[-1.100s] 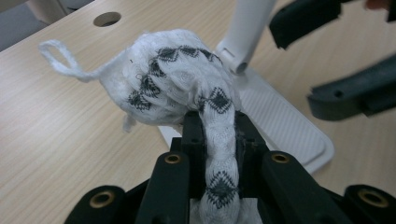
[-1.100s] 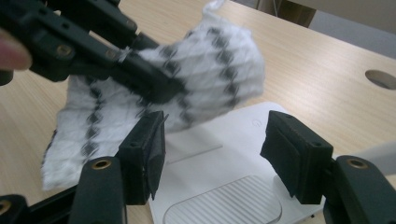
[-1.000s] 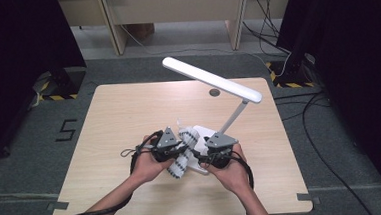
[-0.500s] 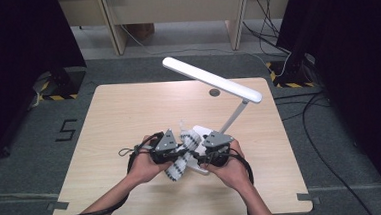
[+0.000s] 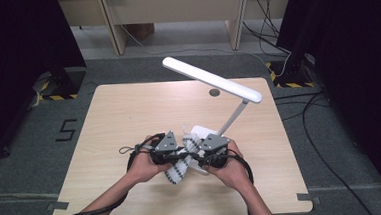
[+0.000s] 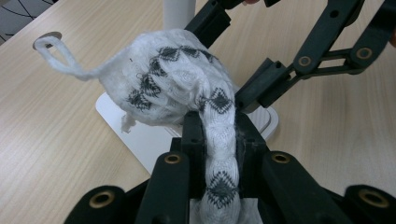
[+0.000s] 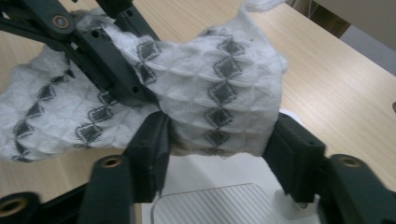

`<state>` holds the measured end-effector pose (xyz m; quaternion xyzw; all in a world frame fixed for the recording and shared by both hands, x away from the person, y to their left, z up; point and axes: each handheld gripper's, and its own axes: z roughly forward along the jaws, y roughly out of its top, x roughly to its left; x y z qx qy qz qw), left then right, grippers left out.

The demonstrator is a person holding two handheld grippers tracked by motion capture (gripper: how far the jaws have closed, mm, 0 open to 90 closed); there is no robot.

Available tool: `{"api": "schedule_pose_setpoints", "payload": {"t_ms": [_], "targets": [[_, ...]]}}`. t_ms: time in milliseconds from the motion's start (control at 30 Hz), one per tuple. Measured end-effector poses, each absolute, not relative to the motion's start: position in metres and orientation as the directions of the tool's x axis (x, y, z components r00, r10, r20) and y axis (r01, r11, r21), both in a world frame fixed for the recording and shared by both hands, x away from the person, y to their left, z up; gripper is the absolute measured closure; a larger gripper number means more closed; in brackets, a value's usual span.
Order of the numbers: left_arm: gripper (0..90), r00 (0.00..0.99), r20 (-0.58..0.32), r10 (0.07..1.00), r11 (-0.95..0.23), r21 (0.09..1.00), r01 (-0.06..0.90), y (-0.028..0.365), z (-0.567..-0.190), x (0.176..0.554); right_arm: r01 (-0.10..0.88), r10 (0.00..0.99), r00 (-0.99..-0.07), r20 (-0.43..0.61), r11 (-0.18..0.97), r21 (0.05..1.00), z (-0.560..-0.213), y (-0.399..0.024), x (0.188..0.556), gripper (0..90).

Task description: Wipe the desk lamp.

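Note:
A white knitted cloth [image 5: 178, 169] with dark diamond marks hangs between the two grippers, over the lamp's base near the table's front. My left gripper [image 6: 218, 135] is shut on a narrow bunched strip of the cloth [image 6: 168, 79], which has a loose loop at its far end. My right gripper [image 7: 217, 140] has just been closing its jaws on a wide fold of the cloth [image 7: 219, 79]; both pads touch it. In the high view the left gripper [image 5: 183, 153] and right gripper [image 5: 197, 155] face each other, nearly tip to tip.
A white desk lamp stands on the wooden table [image 5: 128, 111]; its flat base [image 5: 203, 133] lies right under the grippers and its long head [image 5: 212, 78] reaches over the middle. A round cable hole [image 5: 214, 92] sits at the back. Cables trail from both hands.

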<state>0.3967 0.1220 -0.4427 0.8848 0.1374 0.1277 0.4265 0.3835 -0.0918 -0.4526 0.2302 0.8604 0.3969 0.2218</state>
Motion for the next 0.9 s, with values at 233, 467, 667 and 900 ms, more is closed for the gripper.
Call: {"api": "schedule_pose_setpoints", "payload": {"t_ms": [233, 467, 667, 900], "targets": [[76.7, 0.930, 0.114, 0.351, -0.599, 0.790, 0.129, 0.121, -0.443, 0.397, 0.193, 0.542, -0.814, -0.208, 0.591, 0.783, -0.454, -0.091, 0.381, 73.0], [72.5, 0.923, 0.108, 0.370, -0.578, 0.804, 0.138, 0.121, -0.440, 0.396, 0.196, 0.549, -0.811, -0.204, 0.582, 0.789, -0.452, -0.091, 0.378, 83.8], [57.3, 0.904, 0.122, 0.409, -0.542, 0.829, 0.133, 0.123, -0.434, 0.394, 0.212, 0.589, -0.780, -0.210, 0.565, 0.797, -0.449, -0.097, 0.378, 84.8], [50.6, 0.890, 0.168, 0.424, -0.565, 0.817, 0.115, 0.123, -0.434, 0.391, 0.238, 0.640, -0.748, -0.176, 0.506, 0.829, -0.446, -0.105, 0.380, 85.0]]}}
